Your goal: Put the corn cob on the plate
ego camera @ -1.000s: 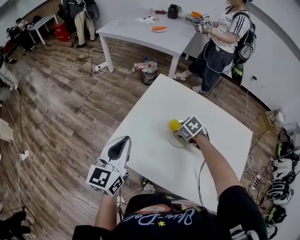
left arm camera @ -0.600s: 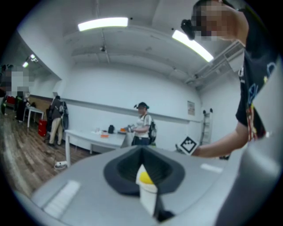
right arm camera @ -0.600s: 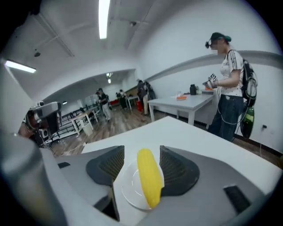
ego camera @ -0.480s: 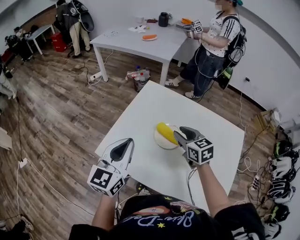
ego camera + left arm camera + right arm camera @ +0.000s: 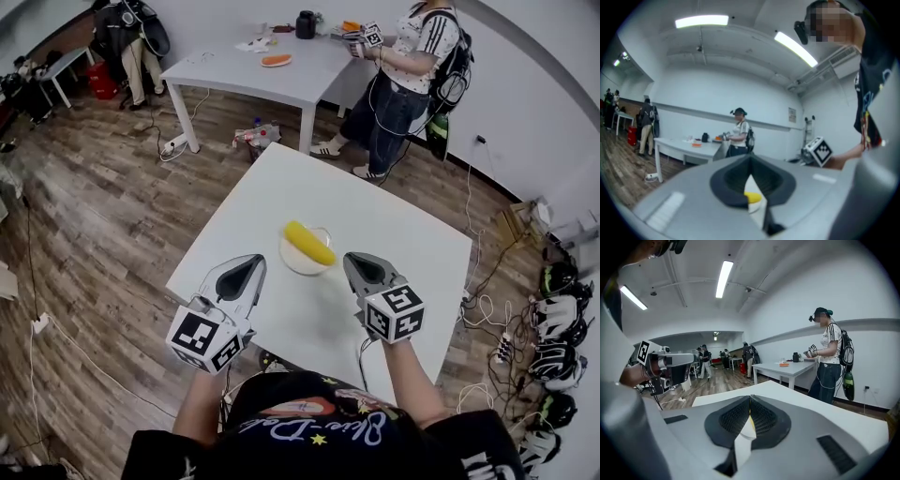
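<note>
The yellow corn cob (image 5: 309, 244) lies slantwise across the small white plate (image 5: 290, 259) in the middle of the white table (image 5: 412, 253). My right gripper (image 5: 354, 260) hangs just right of the plate and nearer to me, shut and empty, clear of the cob. Left of the plate, near the table's front-left edge, my left gripper (image 5: 251, 264) is also shut with nothing in it. In the left gripper view the cob (image 5: 753, 197) shows through the gap behind the closed left gripper (image 5: 750, 161). The right gripper (image 5: 750, 399) looks out over the table top.
A second white table (image 5: 272, 70) at the back carries an orange thing and a dark jug. A person (image 5: 403, 75) stands by it holding grippers. Cables and headsets (image 5: 553, 356) lie on the floor to the right. Wooden floor lies to the left.
The right gripper let go of the cob on the plate, drew back up toward me and closed. The cob now rests alone on the plate. The left gripper shifted slightly.
</note>
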